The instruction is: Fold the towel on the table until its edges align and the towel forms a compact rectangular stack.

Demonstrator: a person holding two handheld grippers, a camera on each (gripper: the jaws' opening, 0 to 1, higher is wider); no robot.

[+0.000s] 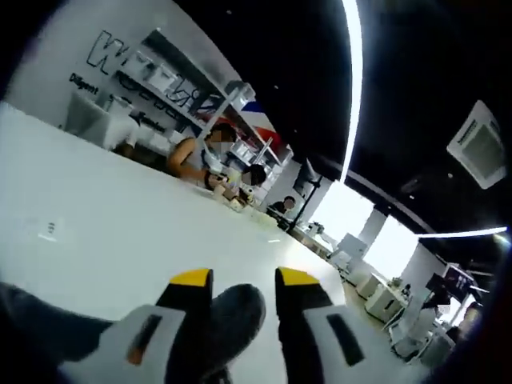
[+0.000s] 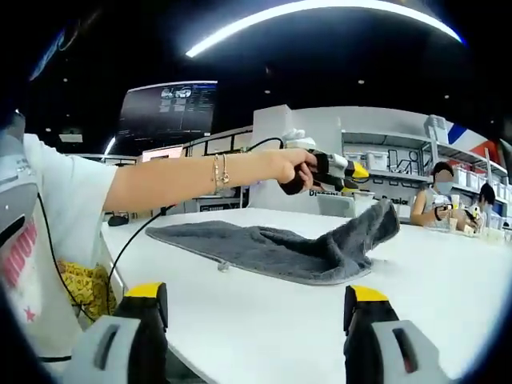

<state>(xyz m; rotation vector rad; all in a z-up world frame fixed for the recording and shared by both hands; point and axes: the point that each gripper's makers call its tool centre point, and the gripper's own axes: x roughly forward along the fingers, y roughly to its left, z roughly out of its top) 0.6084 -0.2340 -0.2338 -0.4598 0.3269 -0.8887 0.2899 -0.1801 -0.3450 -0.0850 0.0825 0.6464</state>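
Observation:
A dark grey towel (image 2: 272, 250) lies spread on the white table (image 2: 448, 280), with its right corner pulled up into a peak. A hand holds my left gripper (image 2: 360, 172) just above that raised corner, and the cloth hangs from it. In the left gripper view, the yellow-tipped jaws of my left gripper (image 1: 244, 282) stand close together with a bunch of grey towel (image 1: 234, 318) pinched between them. My right gripper (image 2: 258, 294) is low over the table's near side, short of the towel. Its jaws are wide apart with nothing between them.
The person's arm (image 2: 184, 180) reaches across from the left, and a black cable (image 2: 132, 240) trails off the table edge. People sit at the table's far end (image 2: 438, 204) with small items in front of them. Shelves (image 2: 384, 164) stand behind. A small label (image 1: 48, 230) lies on the table.

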